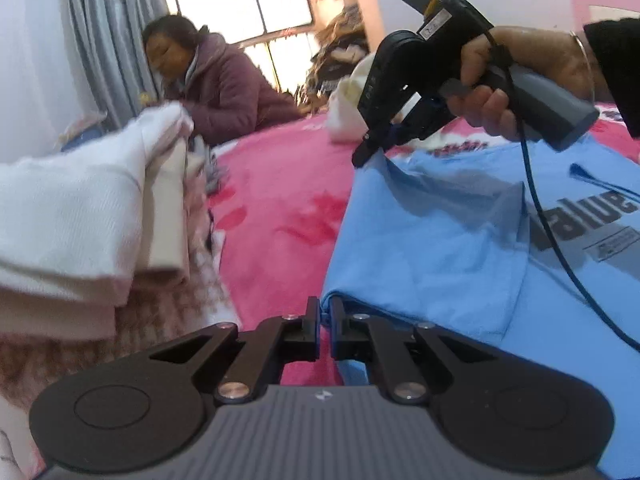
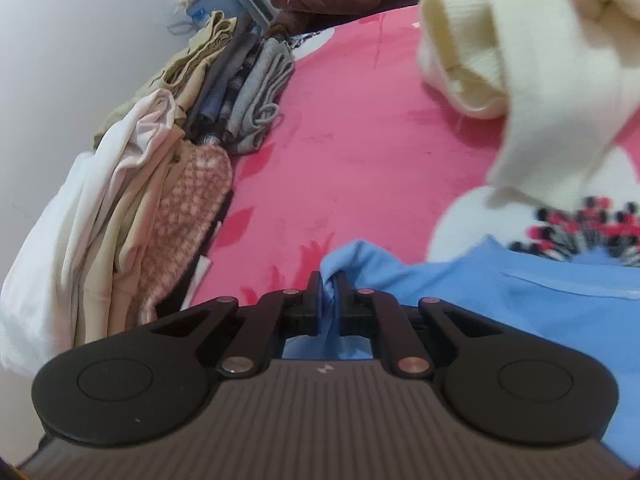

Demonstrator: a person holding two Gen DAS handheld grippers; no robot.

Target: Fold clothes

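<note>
At far left a stack of folded clothes [image 2: 160, 184] lines the wall side of the pink blanket [image 1: 280, 184]. The left gripper [image 1: 325, 316] is pressed together, pinching the near corner of the blue T-shirt [image 1: 440, 248] spread on the blanket. The right gripper [image 2: 329, 288] pinches a bunched fold at the shirt's far corner. A cream sweater [image 2: 520, 60], blurred and perhaps heaped, lies right of it.

A pink floral bedspread [image 1: 280, 184] covers the work surface. A grey curtain [image 1: 104, 40] hangs beside a bright multi-pane window [image 1: 240, 0]. Plain white walls [image 2: 80, 40] enclose the room. Daylight provides the illumination.
</note>
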